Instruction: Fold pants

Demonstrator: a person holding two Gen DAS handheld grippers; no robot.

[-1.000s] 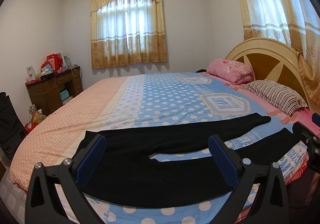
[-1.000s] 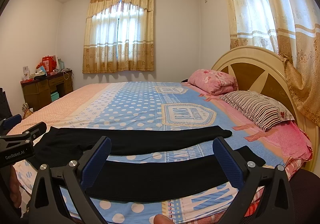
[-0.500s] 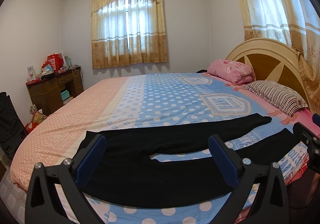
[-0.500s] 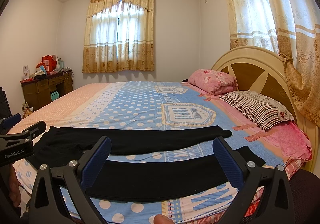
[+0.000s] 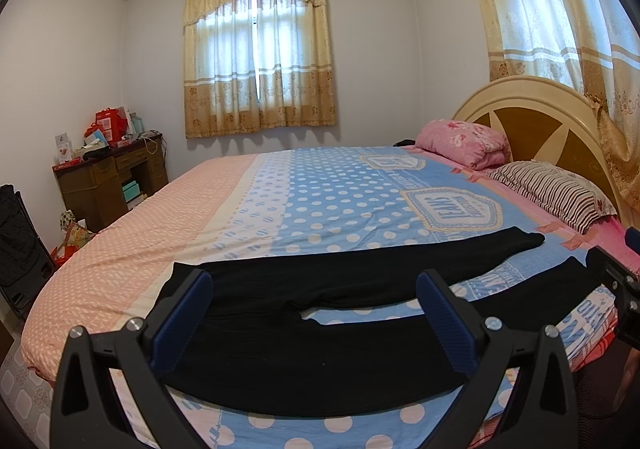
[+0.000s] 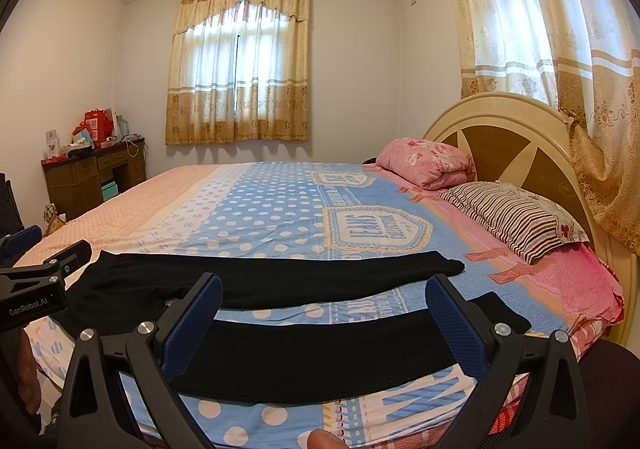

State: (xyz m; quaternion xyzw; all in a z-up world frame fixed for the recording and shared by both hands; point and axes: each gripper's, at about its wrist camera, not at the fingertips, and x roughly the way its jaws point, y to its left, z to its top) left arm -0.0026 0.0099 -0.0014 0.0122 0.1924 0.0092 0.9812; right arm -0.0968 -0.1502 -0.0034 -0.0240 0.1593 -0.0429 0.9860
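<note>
Black pants (image 5: pixel 304 349) lie flat along the near edge of the bed, waist to the left, both legs spread apart and running right. They also show in the right wrist view (image 6: pixel 312 353). My left gripper (image 5: pixel 312 289) is open and empty, held above the waist and thigh part. My right gripper (image 6: pixel 324 289) is open and empty, held above the near leg. The right gripper's body (image 5: pixel 618 289) shows at the right edge of the left wrist view; the left gripper's body (image 6: pixel 36 289) shows at the left edge of the right wrist view.
The bed (image 5: pixel 320 201) has a blue dotted and pink sheet. A striped pillow (image 5: pixel 552 193) and a pink pillow (image 5: pixel 464 141) lie by the headboard (image 5: pixel 536 117). A wooden desk (image 5: pixel 108 177) stands at the far left wall.
</note>
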